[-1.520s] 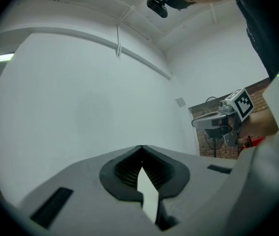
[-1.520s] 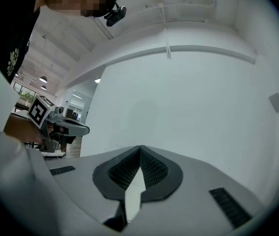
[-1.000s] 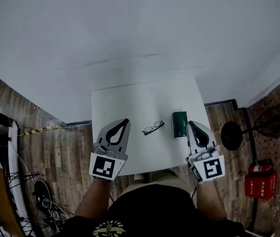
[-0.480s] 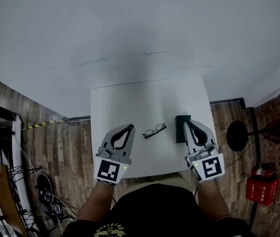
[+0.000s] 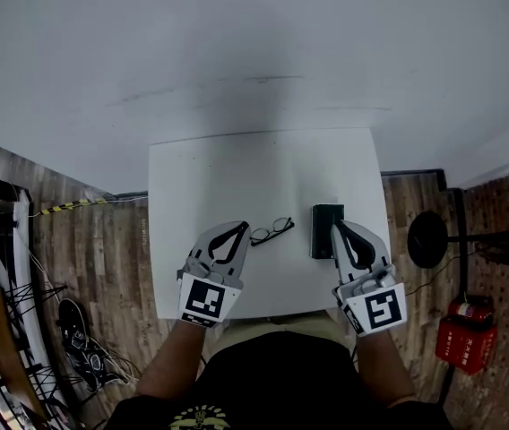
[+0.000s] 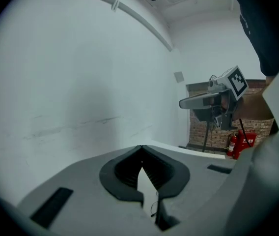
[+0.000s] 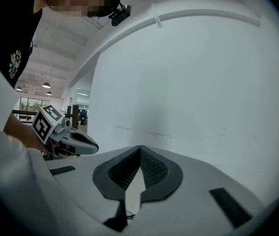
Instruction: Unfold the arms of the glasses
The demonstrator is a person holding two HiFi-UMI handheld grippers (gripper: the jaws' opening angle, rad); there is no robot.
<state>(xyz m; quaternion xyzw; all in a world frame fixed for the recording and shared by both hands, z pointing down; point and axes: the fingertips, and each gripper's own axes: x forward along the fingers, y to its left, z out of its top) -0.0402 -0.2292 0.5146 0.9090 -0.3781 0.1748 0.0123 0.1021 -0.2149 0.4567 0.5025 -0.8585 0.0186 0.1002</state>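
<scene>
On the small white rectangular table (image 5: 263, 168), a pair of thin dark-rimmed glasses (image 5: 271, 230) lay near the front half, lenses side by side and set slightly askew. They sat between the 2 tools: just beside the tip of the grey left gripper (image 5: 239, 227) and a short way to the left of a dark green oblong case (image 5: 324, 227). The grey right gripper (image 5: 336, 226) reached over the near right edge of that case in the head view; whether it touched the case could not be told.

Both claws were clenched and empty. In the left gripper view the 2 dark ribbed pads met at their tips (image 6: 142, 147) with nothing pinched between them, only pale table surface showing through the gap lower down. The right gripper view showed the same: pads meeting at the front (image 7: 140, 147) and nothing held.

As for progress, the task looked barely begun. Neither gripper was on the glasses, and the frame seemed to lie compact on the table, so the arms were most likely still folded, though they were too small in the head view to be sure. By that reading, everything was left: opening the jaws, steadying the frame with 1 gripper, then swinging each of the 2 arms out in turn.
</scene>
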